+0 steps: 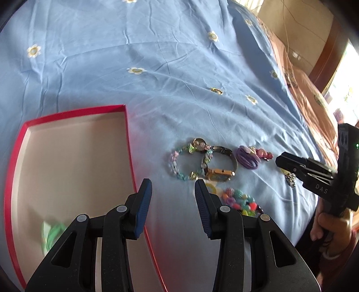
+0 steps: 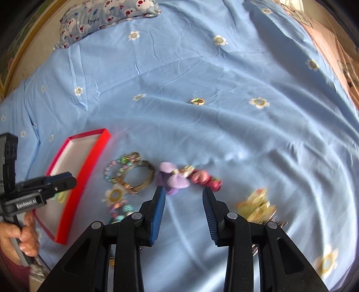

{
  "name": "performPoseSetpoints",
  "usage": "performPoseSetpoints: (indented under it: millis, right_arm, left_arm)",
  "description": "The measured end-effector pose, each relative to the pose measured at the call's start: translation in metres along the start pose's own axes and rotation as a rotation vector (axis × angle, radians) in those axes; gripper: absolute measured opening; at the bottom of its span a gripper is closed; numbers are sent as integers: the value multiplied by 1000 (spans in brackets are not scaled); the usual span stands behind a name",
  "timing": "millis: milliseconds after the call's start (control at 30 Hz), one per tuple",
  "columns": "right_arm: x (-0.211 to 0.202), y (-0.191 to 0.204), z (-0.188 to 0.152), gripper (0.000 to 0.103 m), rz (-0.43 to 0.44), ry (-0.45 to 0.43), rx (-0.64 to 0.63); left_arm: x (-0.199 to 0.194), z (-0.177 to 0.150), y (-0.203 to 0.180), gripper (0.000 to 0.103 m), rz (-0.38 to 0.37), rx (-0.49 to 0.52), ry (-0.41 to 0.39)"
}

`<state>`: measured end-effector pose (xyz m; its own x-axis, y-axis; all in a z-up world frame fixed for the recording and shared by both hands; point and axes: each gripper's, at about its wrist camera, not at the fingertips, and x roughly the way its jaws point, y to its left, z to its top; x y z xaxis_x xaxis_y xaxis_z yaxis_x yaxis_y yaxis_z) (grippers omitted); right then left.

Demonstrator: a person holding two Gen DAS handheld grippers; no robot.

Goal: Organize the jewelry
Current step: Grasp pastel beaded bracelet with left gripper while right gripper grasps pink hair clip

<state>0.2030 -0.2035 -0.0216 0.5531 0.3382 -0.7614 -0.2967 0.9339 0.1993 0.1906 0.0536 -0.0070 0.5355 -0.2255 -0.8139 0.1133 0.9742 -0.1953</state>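
Left wrist view: a shallow red-rimmed box with a pale, smooth floor lies on a wrinkled light-blue bedsheet printed with small white daisies. A blurred green item sits in the box's near corner. To the right of the box, jewelry is scattered on the sheet: a pastel beaded bracelet with gold charms overlaps a metal bangle watch with a gold rectangular case. Beside them lie coiled purple hair ties and a pink clip. Nearer the camera is a heap of bright chunky beads. A small gold ring lies alone, farther up the sheet. The left gripper hangs over the box's right edge, its ribbed blue pads parted with nothing between them. The right gripper comes in from the right, held by a hand; from this angle I cannot tell how its jaws stand.

Right wrist view: only here a cartoon-print pillow shows at the far end of the bed, and a blurred gold ornament lies at right. The right gripper's blue pads stand apart and empty, above bare sheet just short of the purple hair ties. The left gripper hovers above the box.
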Motion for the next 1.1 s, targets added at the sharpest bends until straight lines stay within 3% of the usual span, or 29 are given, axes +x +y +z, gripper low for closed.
performPoseSetpoints:
  millis: [267, 367, 533, 600, 633, 667, 700, 1100]
  right_arm:
    - [34, -3, 20, 36, -25, 120, -181]
    - [44, 1, 21, 44, -27, 148, -224]
    - [56, -7, 20, 42, 23, 176, -205]
    - [54, -9, 20, 37, 21, 169, -201]
    - [55, -10, 21, 25, 10, 168, -200]
    - [54, -12, 20, 21, -3, 167, -195]
    - [54, -14, 20, 17, 1, 164, -182]
    - [15, -3, 18, 17, 75, 59, -69]
  left_arm:
    - [41, 31, -12, 38, 40, 131, 80]
    - [56, 36, -17, 38, 43, 176, 106]
    - [82, 33, -26, 38, 73, 239, 171]
    - [83, 31, -32, 28, 77, 268, 165]
    - [83, 32, -33, 22, 68, 271, 164]
    - [82, 32, -34, 8, 53, 269, 165]
    - [82, 32, -34, 6, 45, 266, 166]
    - [32, 25, -34, 6, -31, 178, 40]
